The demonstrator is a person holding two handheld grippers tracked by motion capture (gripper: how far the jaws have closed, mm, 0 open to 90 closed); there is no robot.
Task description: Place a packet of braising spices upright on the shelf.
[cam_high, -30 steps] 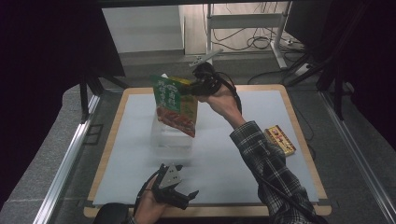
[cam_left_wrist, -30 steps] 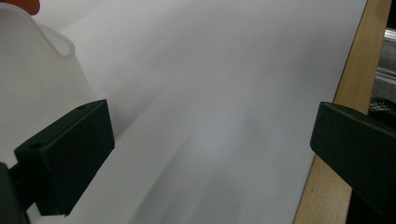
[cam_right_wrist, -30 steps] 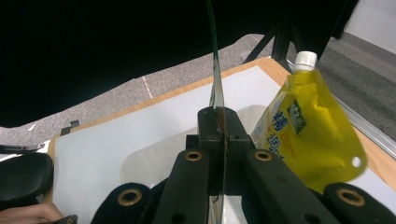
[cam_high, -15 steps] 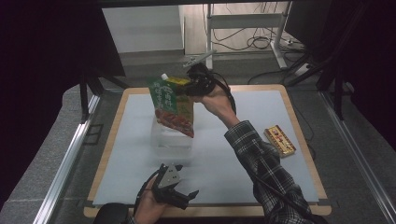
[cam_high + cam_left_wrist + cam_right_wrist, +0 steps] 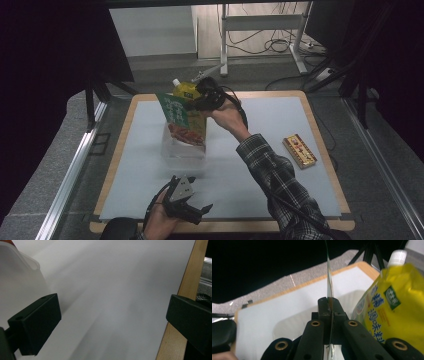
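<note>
My right gripper (image 5: pixel 201 100) is shut on the top edge of a flat green packet (image 5: pixel 178 119) with a red food picture. The packet hangs tilted over a clear plastic container (image 5: pixel 183 149) at the middle of the mat. In the right gripper view the packet (image 5: pixel 328 282) is edge-on between the shut jaws of the right gripper (image 5: pixel 329 303). A yellow spout pouch (image 5: pixel 188 92) with a white cap stands just behind it, close to the jaws as the yellow pouch (image 5: pixel 392 307). My left gripper (image 5: pixel 199 210) rests open near the front edge; between its jaws (image 5: pixel 112 315) is bare mat.
A red and gold snack box (image 5: pixel 299 150) lies on the right of the pale mat (image 5: pixel 280 115). The container's rim (image 5: pixel 22 262) shows beside the left jaw. The wooden board edge (image 5: pixel 183 287) runs close to the left gripper. Dark frame posts stand at the back.
The right gripper has carried the green packet a little left and down, closer over the clear container. The left gripper has stayed where it was.
</note>
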